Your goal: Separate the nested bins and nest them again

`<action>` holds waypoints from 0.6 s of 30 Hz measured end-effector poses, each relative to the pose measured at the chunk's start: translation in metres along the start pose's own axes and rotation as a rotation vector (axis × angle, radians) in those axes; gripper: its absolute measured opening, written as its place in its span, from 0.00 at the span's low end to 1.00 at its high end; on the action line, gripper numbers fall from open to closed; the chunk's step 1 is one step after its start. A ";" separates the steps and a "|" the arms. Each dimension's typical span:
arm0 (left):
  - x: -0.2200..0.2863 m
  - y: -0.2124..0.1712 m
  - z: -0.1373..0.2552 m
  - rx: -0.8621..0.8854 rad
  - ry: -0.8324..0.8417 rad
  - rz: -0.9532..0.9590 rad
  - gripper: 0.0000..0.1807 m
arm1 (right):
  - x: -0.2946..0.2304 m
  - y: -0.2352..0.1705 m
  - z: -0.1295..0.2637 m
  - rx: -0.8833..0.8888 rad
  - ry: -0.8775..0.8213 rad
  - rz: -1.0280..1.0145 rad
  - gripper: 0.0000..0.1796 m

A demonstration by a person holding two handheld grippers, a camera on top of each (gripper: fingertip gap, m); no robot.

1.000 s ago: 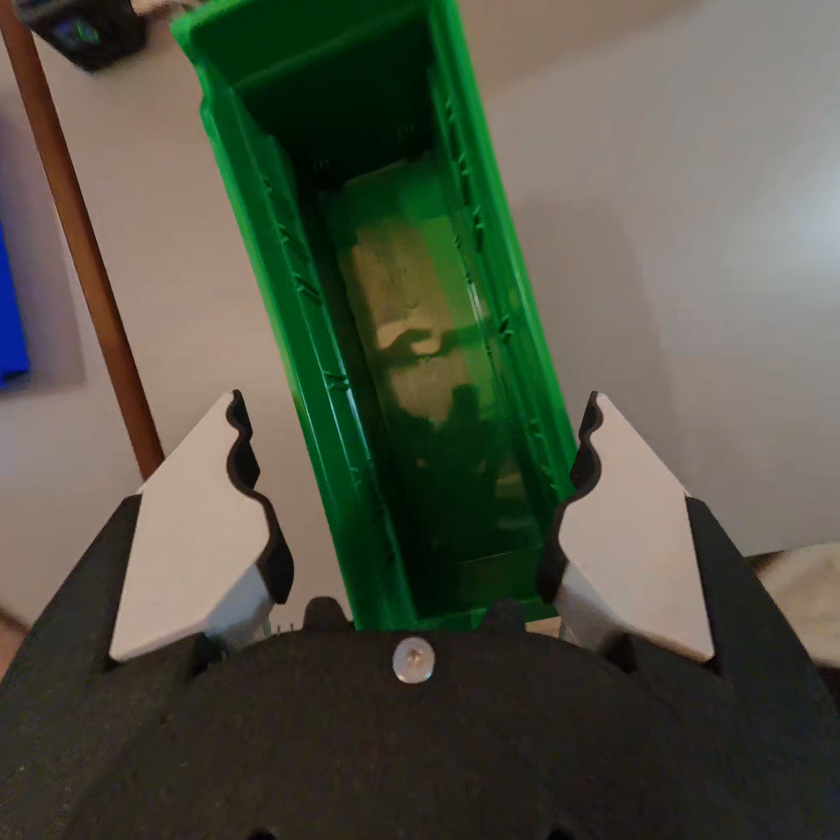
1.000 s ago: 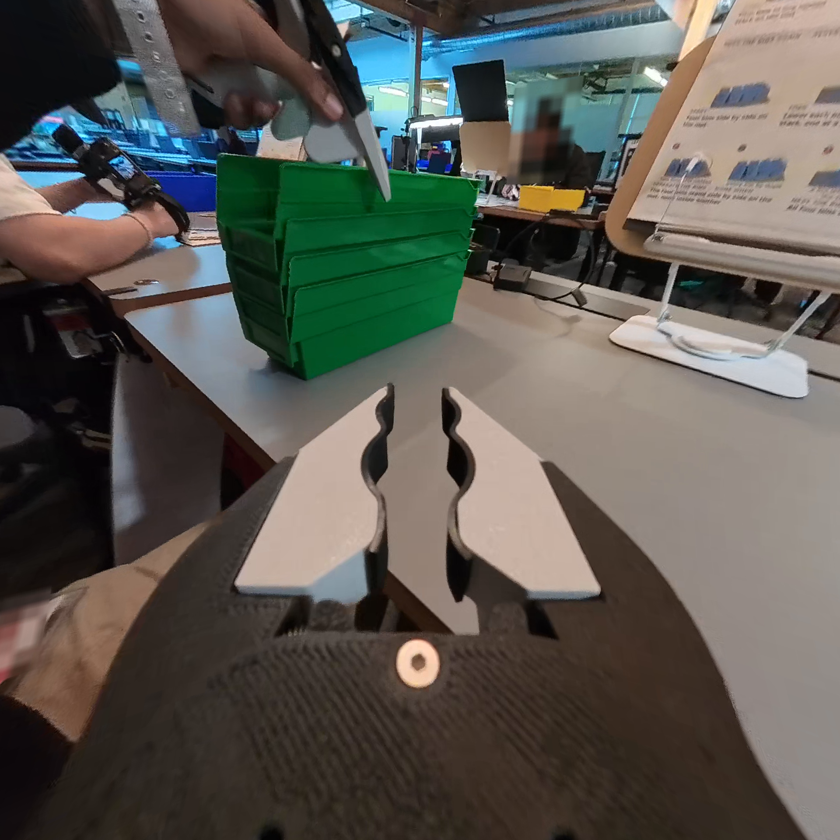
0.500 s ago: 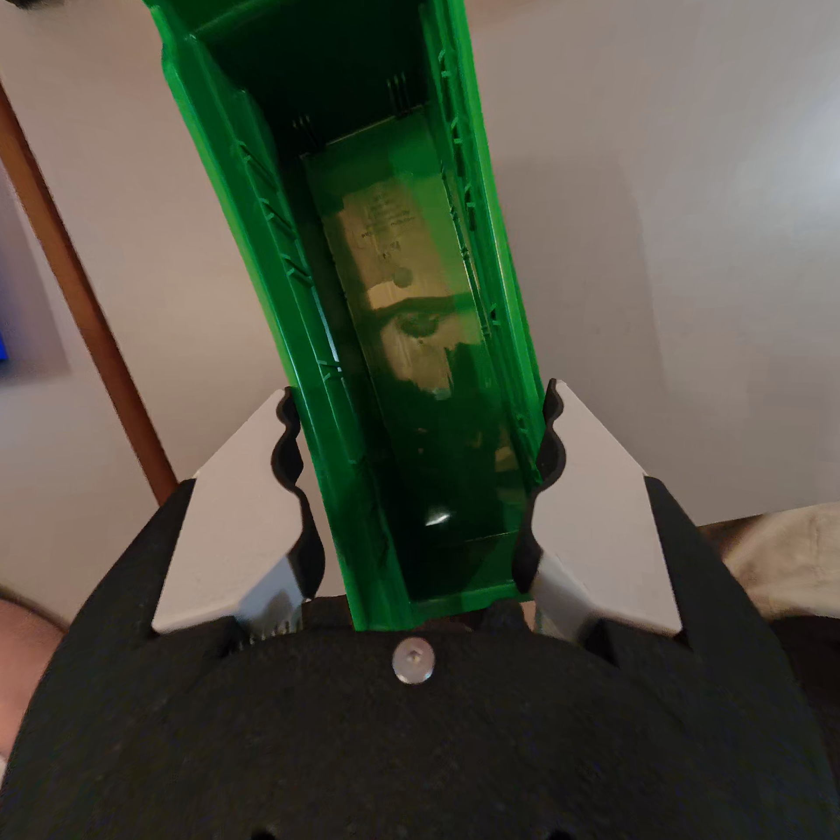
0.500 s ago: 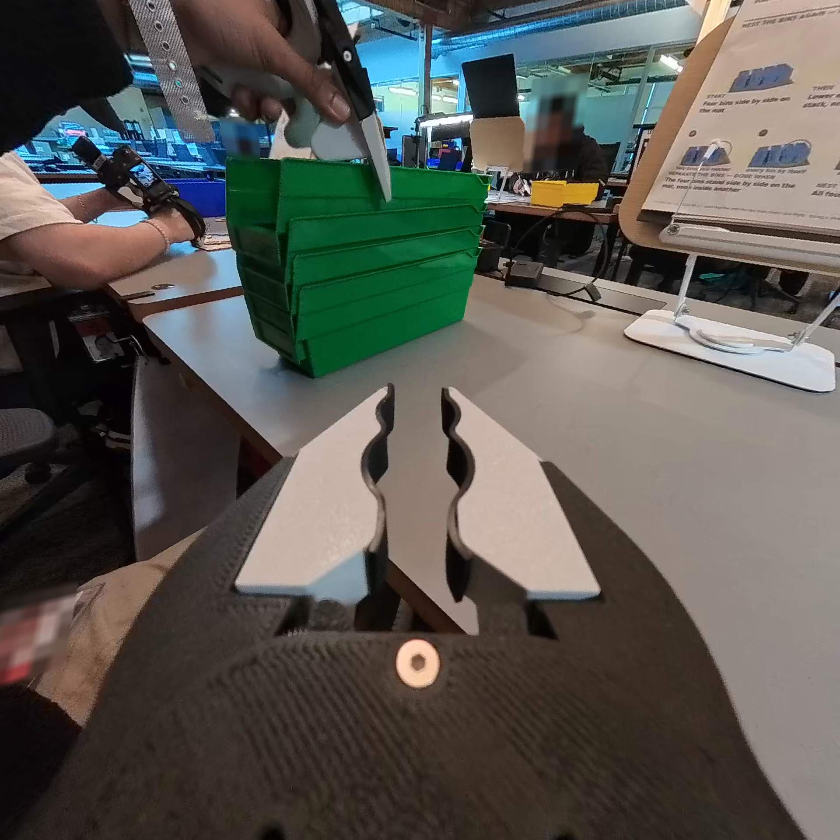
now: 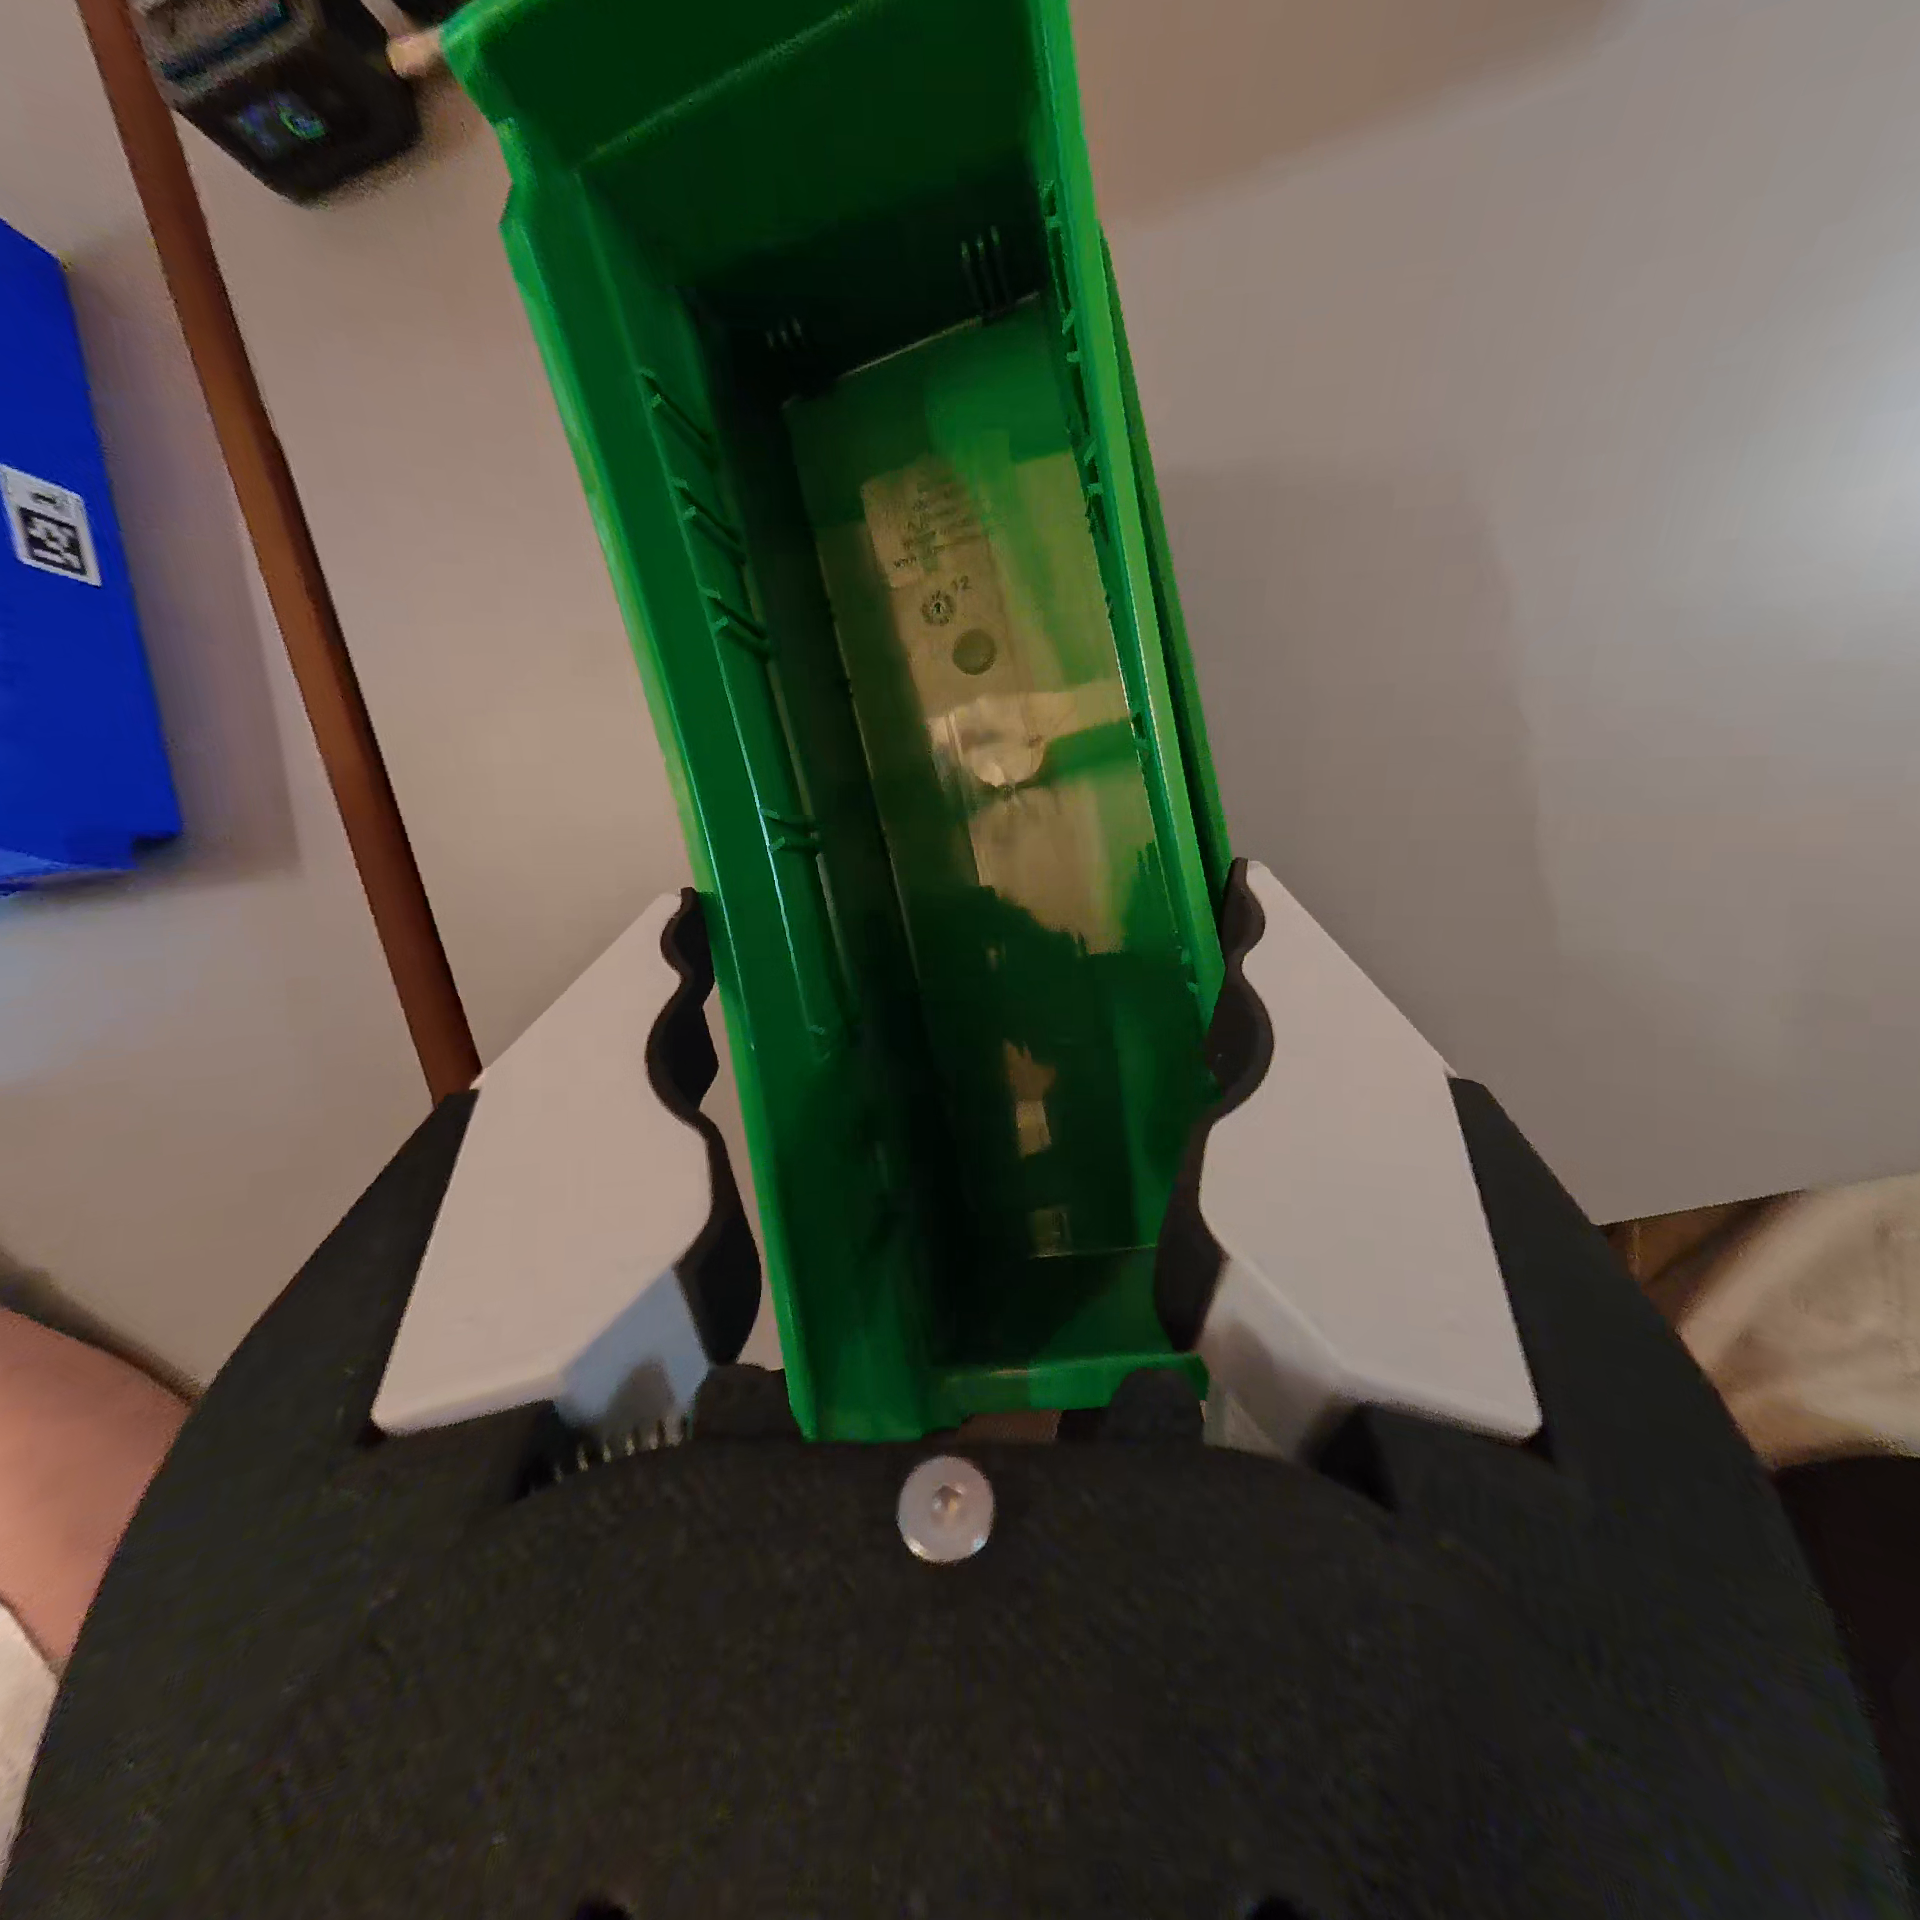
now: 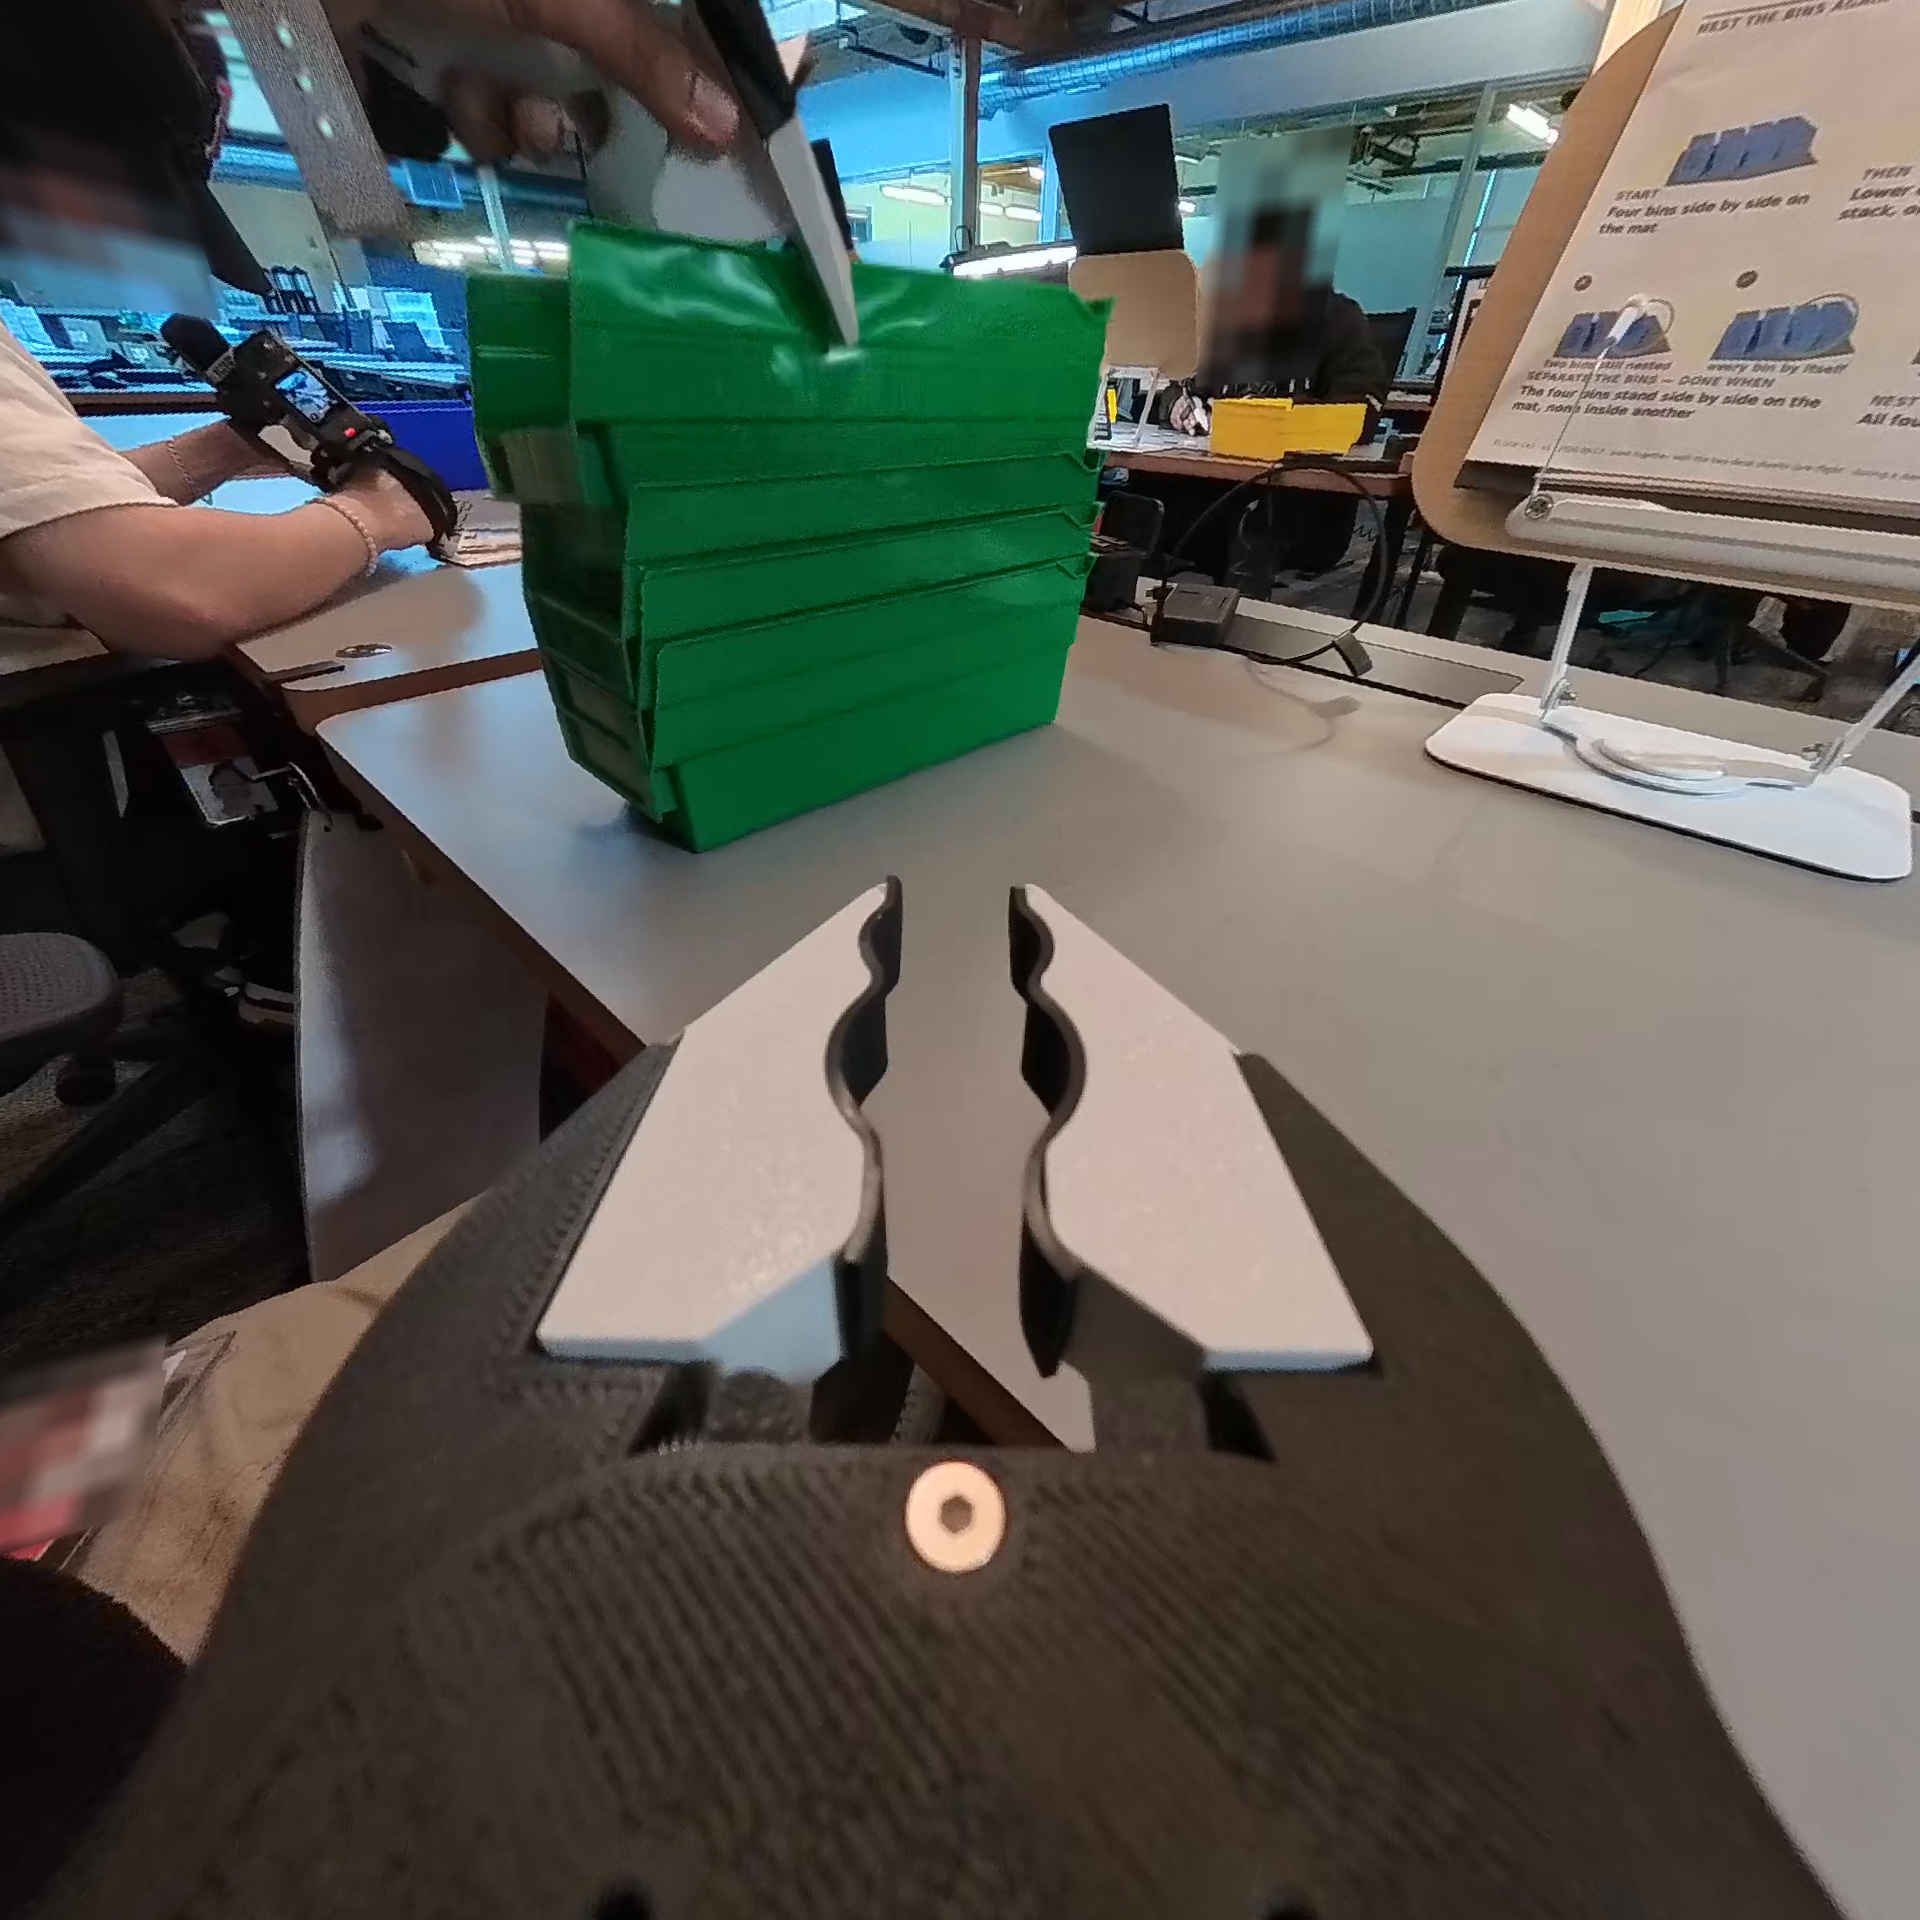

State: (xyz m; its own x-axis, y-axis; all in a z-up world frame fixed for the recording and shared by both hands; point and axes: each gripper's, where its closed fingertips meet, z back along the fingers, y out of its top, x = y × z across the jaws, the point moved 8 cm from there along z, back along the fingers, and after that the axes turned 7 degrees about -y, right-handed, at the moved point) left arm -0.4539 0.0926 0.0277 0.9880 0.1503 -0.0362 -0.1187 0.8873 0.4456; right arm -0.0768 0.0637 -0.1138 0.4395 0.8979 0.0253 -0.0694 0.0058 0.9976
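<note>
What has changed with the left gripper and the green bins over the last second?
The left gripper closed from wide open onto the top bin, one finger against each long wall, and the bin now sits raised and tilted above the stack. The right gripper stayed slightly open, empty, over the table.

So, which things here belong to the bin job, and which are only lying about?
Part of the job:
- top green bin, gripped across its width by the left gripper
- green stack under it
- right gripper, holding nothing

Lying about:
- instruction stand
- yellow box
- blue bin
- black cable
</note>
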 end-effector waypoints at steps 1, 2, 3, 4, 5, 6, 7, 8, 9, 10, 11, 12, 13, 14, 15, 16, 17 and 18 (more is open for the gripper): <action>0.000 0.002 0.005 0.009 0.004 0.000 0.54 | 0.000 0.000 0.000 0.000 0.000 -0.001 0.11; 0.001 0.004 0.010 0.015 0.006 -0.003 0.54 | 0.000 0.000 0.000 0.001 0.000 0.000 0.11; 0.001 0.006 0.015 0.025 0.002 -0.002 0.55 | 0.000 0.000 0.001 0.002 0.000 0.001 0.11; 0.002 0.008 0.020 0.036 -0.004 0.002 0.55 | 0.000 0.001 0.001 0.003 -0.001 0.002 0.11; 0.002 0.010 0.025 0.049 -0.002 0.005 0.55 | 0.000 0.001 0.001 0.005 -0.002 0.003 0.11; 0.002 0.011 0.030 0.060 0.003 0.001 0.55 | -0.001 0.002 0.002 0.008 -0.003 0.004 0.11; 0.003 0.013 0.036 0.072 0.005 -0.001 0.55 | -0.001 0.002 0.003 0.010 -0.002 0.004 0.11; 0.004 0.015 0.042 0.084 0.004 -0.004 0.55 | -0.001 0.003 0.003 0.011 -0.002 0.006 0.11; 0.006 0.017 0.049 0.095 0.001 -0.008 0.55 | -0.001 0.003 0.004 0.013 -0.003 0.008 0.11; 0.009 0.019 0.055 0.106 0.001 -0.014 0.55 | -0.001 0.004 0.004 0.017 -0.005 0.011 0.11; 0.013 0.021 0.062 0.117 0.003 -0.023 0.55 | -0.001 0.005 0.005 0.022 -0.007 0.013 0.11; 0.017 0.023 0.068 0.127 0.005 -0.037 0.55 | 0.000 0.006 0.005 0.026 -0.010 0.013 0.11; 0.023 0.026 0.075 0.137 0.008 -0.052 0.55 | 0.001 0.007 0.006 0.029 -0.013 0.012 0.11; 0.030 0.029 0.081 0.148 0.007 -0.069 0.54 | 0.002 0.008 0.007 0.032 -0.015 0.009 0.11; 0.038 0.033 0.086 0.161 0.003 -0.088 0.54 | 0.003 0.009 0.007 0.034 -0.018 0.006 0.11; 0.047 0.037 0.090 0.173 -0.007 -0.107 0.55 | 0.003 0.009 0.008 0.035 -0.020 0.004 0.11; 0.058 0.041 0.094 0.184 -0.021 -0.125 0.55 | 0.004 0.009 0.008 0.034 -0.021 0.002 0.11; 0.070 0.045 0.095 0.191 -0.039 -0.144 0.55 | 0.004 0.008 0.008 0.032 -0.022 0.000 0.11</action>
State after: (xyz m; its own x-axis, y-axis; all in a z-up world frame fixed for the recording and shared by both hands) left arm -0.3811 0.1014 0.1306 0.9969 0.0075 -0.0787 0.0413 0.7992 0.5996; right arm -0.0681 0.0641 -0.1047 0.4596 0.8878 0.0260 -0.0403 -0.0084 0.9992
